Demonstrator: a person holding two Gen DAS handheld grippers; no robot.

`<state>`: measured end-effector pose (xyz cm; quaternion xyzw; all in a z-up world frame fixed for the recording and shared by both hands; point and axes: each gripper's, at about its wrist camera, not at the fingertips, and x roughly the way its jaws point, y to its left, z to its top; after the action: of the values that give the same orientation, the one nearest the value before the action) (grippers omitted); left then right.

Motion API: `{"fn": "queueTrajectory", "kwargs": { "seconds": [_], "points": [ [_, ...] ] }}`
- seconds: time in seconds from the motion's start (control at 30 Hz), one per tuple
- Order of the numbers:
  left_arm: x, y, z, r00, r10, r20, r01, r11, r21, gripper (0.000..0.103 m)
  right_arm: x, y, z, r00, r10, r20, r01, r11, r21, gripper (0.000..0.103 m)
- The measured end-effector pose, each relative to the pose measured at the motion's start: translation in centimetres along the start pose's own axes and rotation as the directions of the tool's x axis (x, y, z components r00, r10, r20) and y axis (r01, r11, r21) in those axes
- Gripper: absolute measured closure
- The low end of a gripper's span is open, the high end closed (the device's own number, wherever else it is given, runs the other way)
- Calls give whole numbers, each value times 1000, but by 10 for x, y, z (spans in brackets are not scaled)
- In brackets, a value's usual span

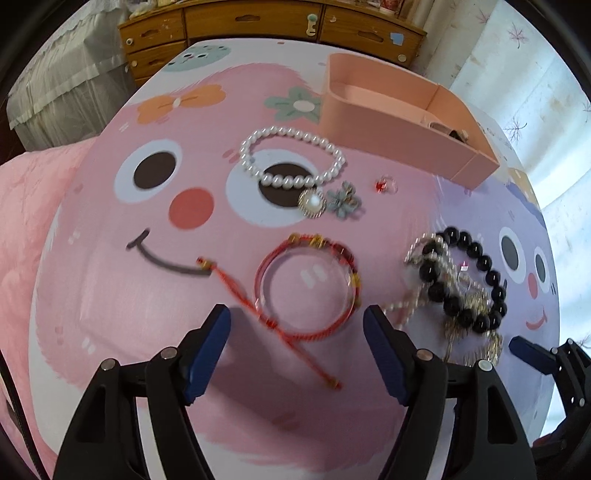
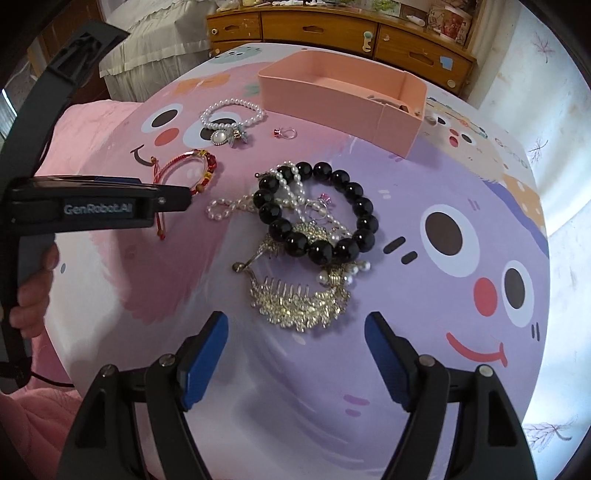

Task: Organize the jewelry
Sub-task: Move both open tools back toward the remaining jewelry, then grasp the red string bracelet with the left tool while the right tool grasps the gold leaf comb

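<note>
My left gripper is open and empty, just short of a red cord bracelet lying with a clear bangle. My right gripper is open and empty, just short of a gold hair comb. Behind the comb lie a black bead bracelet and tangled small pearl strands. A white pearl bracelet with a pearl brooch and a small red-stone ring lie farther back. A pink open box stands at the back right, something small inside it.
Everything lies on a cartoon-print cloth over a table. A wooden drawer chest stands behind it. A bed with pale covers is at the back left. A pink quilt lies at the left.
</note>
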<state>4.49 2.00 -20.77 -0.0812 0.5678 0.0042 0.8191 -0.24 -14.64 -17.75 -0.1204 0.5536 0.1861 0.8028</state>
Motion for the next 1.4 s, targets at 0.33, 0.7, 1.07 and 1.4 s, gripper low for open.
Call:
{"fn": "queueTrajectory", "kwargs": {
  "seconds": [0.33,0.7,1.07,1.4],
  "points": [
    [10,-16,15,996,81,31,-83,995,60,30,13,-4,9,998,57,-18,-56,998,19,26],
    [8,-16,13,996,80,48,-83,994,68,43,16,8,10,1000,-10,4,10,998,-63,43],
    [-5,-10,9,998,39,45,-42,997,64,43,0,2,8,999,36,3,-36,999,20,44],
    [-42,-13,12,996,-5,86,-4,994,112,43,-38,2,9,997,48,61,-53,995,84,44]
  ]
}}
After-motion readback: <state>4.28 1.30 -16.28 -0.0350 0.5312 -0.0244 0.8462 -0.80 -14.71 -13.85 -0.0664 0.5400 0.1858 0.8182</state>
